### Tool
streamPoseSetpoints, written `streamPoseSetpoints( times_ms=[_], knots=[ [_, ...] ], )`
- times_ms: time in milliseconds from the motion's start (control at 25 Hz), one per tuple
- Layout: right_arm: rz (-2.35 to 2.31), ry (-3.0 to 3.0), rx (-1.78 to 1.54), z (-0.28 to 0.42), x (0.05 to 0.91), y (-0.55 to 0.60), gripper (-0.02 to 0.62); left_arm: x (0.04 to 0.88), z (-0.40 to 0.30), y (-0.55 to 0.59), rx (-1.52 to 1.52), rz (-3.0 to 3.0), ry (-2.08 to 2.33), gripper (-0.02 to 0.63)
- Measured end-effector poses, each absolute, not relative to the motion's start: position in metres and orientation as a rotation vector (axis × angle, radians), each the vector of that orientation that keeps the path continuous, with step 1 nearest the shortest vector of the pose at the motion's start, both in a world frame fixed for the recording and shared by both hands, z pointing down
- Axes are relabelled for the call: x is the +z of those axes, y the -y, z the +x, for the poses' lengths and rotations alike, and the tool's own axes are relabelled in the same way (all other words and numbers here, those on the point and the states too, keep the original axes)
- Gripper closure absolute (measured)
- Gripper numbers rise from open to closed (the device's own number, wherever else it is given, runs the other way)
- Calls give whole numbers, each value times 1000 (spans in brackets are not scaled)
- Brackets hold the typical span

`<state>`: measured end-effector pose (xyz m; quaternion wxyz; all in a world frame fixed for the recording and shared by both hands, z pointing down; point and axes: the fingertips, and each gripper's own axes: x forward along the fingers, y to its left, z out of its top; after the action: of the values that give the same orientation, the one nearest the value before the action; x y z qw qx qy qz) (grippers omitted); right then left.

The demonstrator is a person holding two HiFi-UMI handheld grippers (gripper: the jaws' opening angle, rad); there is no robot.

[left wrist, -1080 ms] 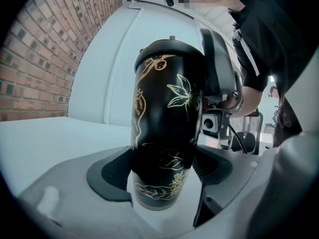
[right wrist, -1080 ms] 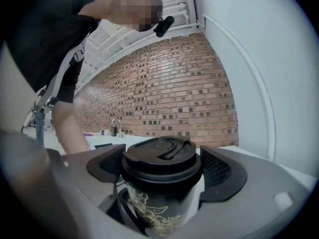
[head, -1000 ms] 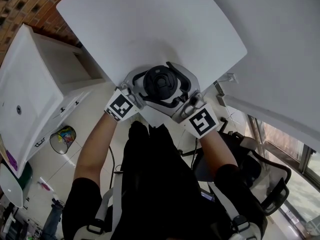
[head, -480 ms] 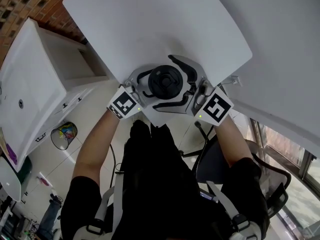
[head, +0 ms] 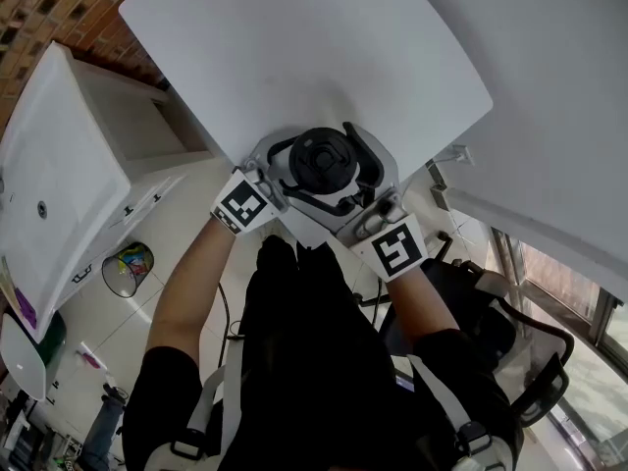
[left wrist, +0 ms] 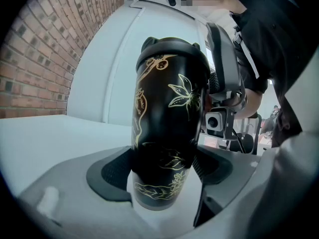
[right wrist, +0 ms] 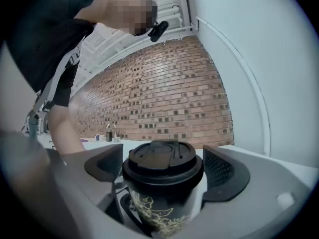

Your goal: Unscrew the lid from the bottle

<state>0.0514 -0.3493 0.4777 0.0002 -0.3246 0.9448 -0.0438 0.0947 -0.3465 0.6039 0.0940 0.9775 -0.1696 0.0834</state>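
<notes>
White table (head: 294, 57) below, left gripper (left wrist: 164, 171) is clamping black gold-flowered metal bottle (left wrist: 167, 108); right gripper (right wrist: 163, 167), jaws just opening, is loosely straddling still-seated black plastic lid (right wrist: 160, 157).

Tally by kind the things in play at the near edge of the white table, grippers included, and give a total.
Bottle: 1
Lid: 1
Grippers: 2, the left gripper and the right gripper
Total: 4

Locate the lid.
Head view, centre: the lid tops the bottle held by the left gripper, between the jaws of the right gripper. Those jaws have just been opening.
</notes>
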Motion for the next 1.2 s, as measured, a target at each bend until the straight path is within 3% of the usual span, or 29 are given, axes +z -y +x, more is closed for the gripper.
streamPoseSetpoints(
  times_ms=[320, 920, 1120, 1200],
  knots=[
    [-1225, -2916, -99, 49, 482, 356, 133, 604, 96, 345, 245, 2898, 503, 221],
    [-419, -3225, -132, 42, 488, 339, 123, 605, 96, 344, 252, 2902, 502, 222],
    [-444, -3198, -142, 40, 484, 341, 121, 605, 96, 344, 251, 2899, 497, 221],
    [-529, -3158, -150, 41, 480, 342, 76, 605, 96, 345, 250, 2899, 496, 221]
  ],
)
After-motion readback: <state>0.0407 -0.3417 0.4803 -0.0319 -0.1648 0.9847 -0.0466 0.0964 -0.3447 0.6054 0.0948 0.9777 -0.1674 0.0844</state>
